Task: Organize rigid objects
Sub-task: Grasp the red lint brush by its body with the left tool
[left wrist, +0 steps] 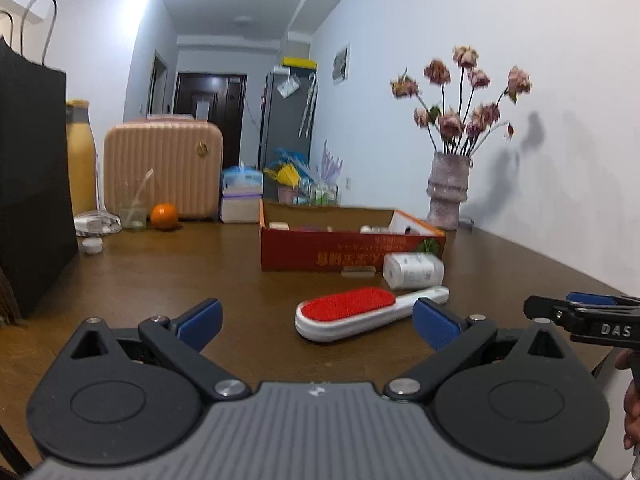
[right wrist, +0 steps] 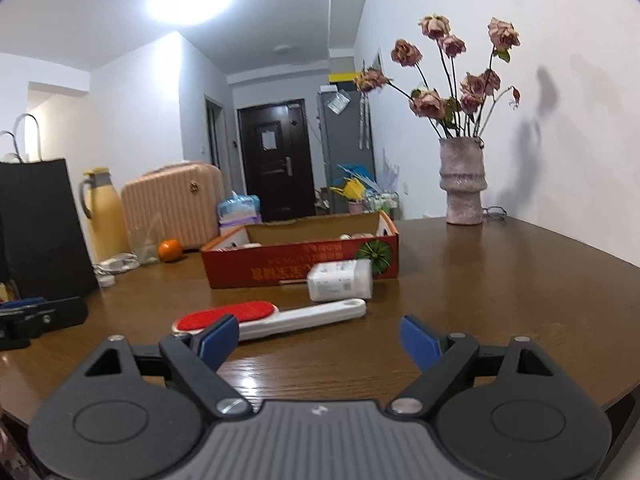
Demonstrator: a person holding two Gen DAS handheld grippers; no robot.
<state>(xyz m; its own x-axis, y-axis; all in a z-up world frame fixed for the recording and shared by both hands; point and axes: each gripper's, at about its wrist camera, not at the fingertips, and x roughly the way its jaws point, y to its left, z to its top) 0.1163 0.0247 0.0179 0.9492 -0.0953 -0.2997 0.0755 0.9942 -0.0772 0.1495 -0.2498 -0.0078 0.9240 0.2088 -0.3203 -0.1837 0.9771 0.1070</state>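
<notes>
On the dark brown wooden table [left wrist: 160,276], a white plastic lint brush with a red oval bristle pad [left wrist: 352,312] lay flat just ahead of both grippers, with nothing holding it. The left gripper [left wrist: 316,322] had its 2 blue-padded fingers spread wide and empty; the brush sat directly in front of it and slightly to its right, the red head toward the middle of the gap and the white handle running away to the right, close by the right-hand finger. The right gripper [right wrist: 318,340] was likewise spread and empty, and from its own view the brush lay ahead and to its left, the head partly hidden behind the left-hand finger and the handle reaching toward the centre. The long axis ran crosswise to both grippers, nearly side to side, rising a little toward the handle end. Judged from these views, the left gripper seemed the nearer and better lined up on the head. Just behind the handle tip a white cylindrical plastic bottle with a printed label [right wrist: 340,280] lay on its side, touching or almost touching the front wall of a shallow red cardboard box [right wrist: 248,268], which already held several small items and looked the likely destination.
</notes>
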